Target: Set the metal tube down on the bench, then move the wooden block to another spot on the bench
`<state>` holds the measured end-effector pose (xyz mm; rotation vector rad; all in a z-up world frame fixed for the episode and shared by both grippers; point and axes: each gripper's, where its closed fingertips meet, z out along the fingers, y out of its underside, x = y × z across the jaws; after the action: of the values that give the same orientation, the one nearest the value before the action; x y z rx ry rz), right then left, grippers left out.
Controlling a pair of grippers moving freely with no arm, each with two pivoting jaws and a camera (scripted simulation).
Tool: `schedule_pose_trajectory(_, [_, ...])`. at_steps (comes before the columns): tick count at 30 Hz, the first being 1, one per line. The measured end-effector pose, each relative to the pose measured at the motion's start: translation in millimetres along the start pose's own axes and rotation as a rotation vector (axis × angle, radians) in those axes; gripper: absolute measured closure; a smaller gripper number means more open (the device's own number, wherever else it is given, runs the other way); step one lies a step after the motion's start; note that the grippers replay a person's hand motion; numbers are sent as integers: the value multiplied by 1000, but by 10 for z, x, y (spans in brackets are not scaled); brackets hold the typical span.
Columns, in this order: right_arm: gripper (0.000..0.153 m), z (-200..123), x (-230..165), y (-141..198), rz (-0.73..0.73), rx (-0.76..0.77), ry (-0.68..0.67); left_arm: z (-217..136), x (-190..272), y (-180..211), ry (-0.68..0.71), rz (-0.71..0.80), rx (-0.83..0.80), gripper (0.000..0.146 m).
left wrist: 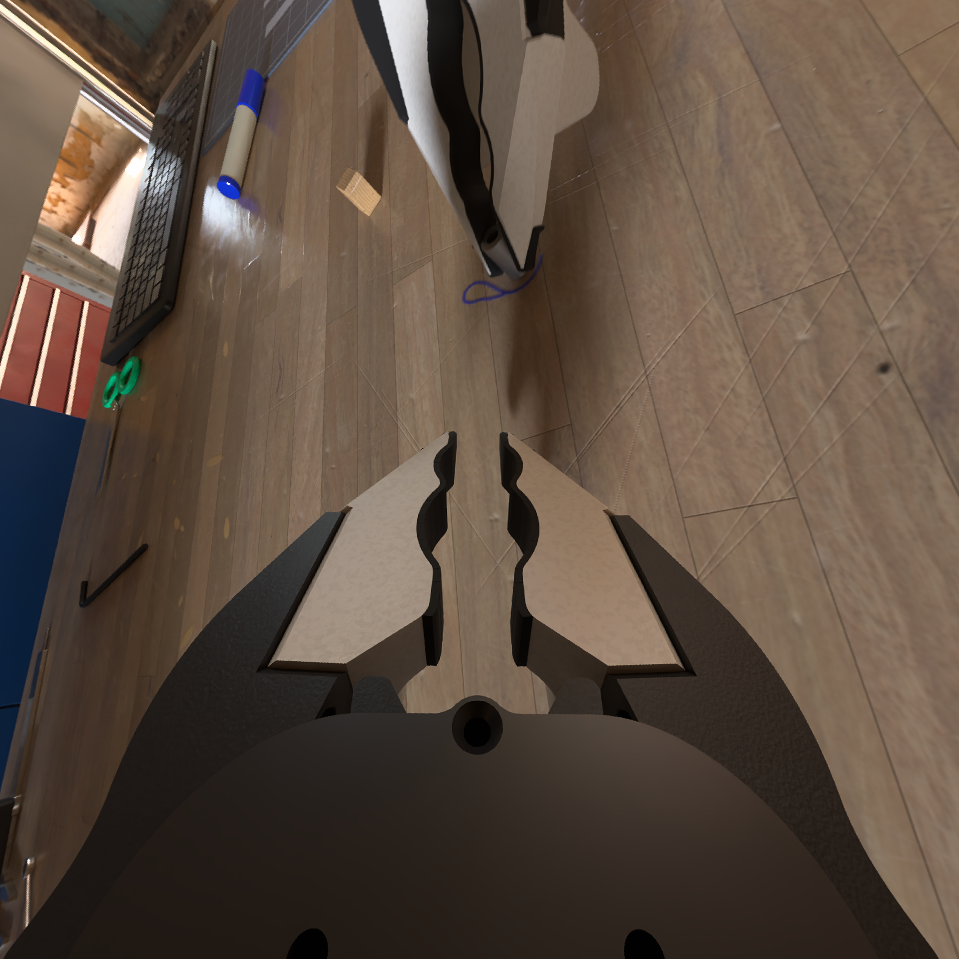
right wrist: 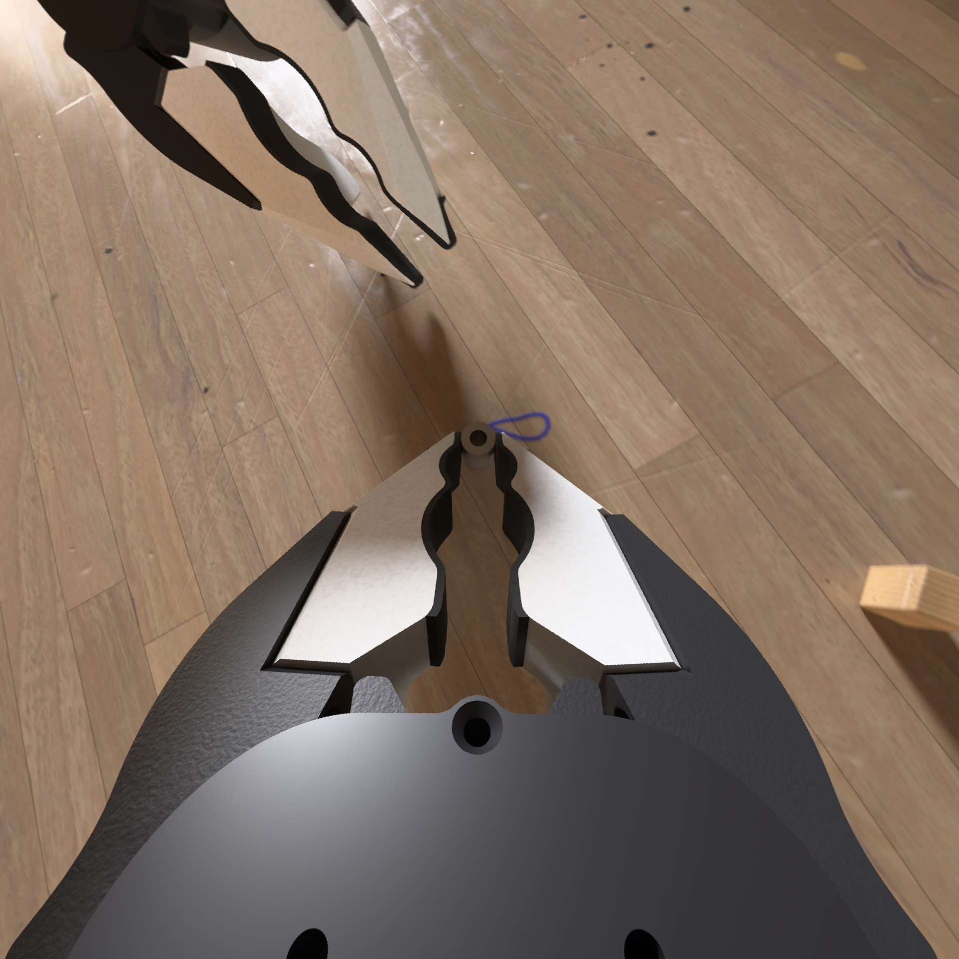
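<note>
My right gripper (right wrist: 477, 451) is shut on a short grey metal tube (right wrist: 477, 440), pinched at the fingertips and held low over the wooden bench (right wrist: 674, 311). In the left wrist view the right gripper (left wrist: 511, 259) comes down from the top with the tube (left wrist: 495, 244) at its tips; I cannot tell if the tube touches the bench. The wooden block (left wrist: 358, 192) lies on the bench left of it, and shows at the right edge of the right wrist view (right wrist: 913, 597). My left gripper (left wrist: 477, 438) is open and empty above the bench, also in view from the right wrist (right wrist: 432, 261).
A blue rubber band (left wrist: 493, 290) lies just by the tube. Along the bench's left edge are a black keyboard (left wrist: 155, 207), a blue-capped marker (left wrist: 238, 135), a grey cutting mat (left wrist: 259, 52), green scissors (left wrist: 122, 381) and a black hex key (left wrist: 111, 576).
</note>
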<state>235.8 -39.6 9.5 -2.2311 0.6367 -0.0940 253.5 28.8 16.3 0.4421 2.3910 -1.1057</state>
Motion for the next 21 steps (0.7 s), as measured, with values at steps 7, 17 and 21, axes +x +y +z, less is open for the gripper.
schedule_pose_trajectory(7, [141,-139,115,111,38,6,25,4,-22,8,0,-24,-5,130])
schedule_pose_trajectory(17, [141,-174,122,143,39,3,17,8,-28,15,-17,-13,-14,131])
schedule_pose_trajectory(21, [141,-244,149,204,51,4,21,7,-29,14,-18,-13,-13,131])
